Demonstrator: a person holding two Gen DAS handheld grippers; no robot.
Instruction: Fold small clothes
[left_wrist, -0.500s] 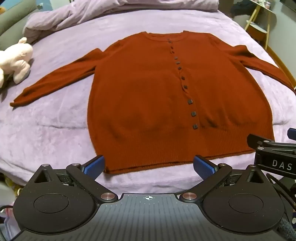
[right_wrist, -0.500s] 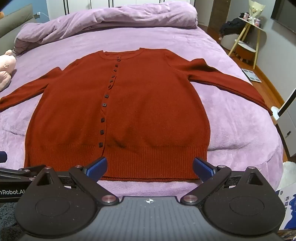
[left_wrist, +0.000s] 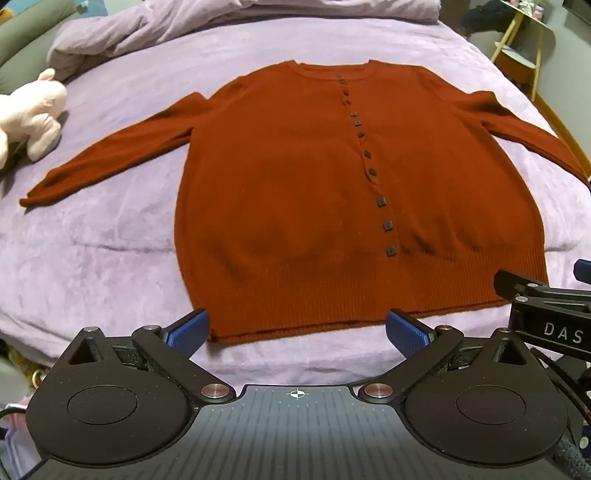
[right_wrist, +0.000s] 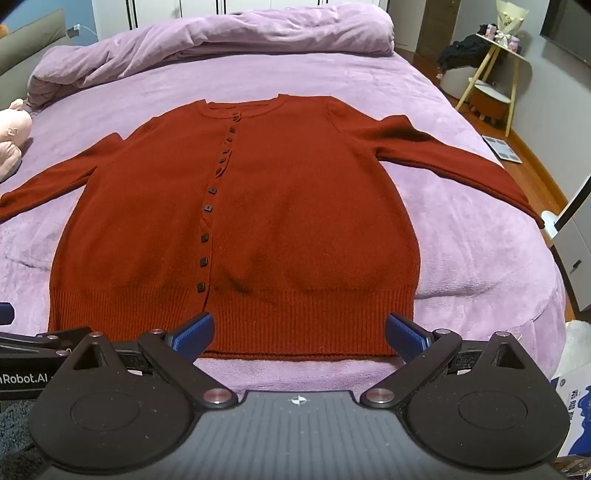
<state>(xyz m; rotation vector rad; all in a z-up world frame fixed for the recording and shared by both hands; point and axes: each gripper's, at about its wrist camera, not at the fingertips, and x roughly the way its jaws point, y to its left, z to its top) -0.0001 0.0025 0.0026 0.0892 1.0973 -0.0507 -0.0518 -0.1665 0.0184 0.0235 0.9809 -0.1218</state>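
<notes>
Rust cardigan (left_wrist: 295, 206) lies flat — buttoned — on the purple bed (left_wrist: 110, 258).

"DAS" stands on the right tool (left_wrist: 554, 295); "nRobot.AI" on the left tool (right_wrist: 22, 376).

My right tool (right_wrist: 299, 334) over a rust cardigan (right_wrist: 280, 206)

Its jaws gape above the hem; the cardigan lies flat, buttoned, on the purple bed (right_wrist: 480, 258).

Left wrist: looked forward and down from the bed's (left_wrist: 110, 266) foot, nearer the cardigan's (left_wrist: 295, 206) left half.
Right wrist: the same tilt, nearer its right half.
Shared by the 2: cardigan, bed.
</notes>
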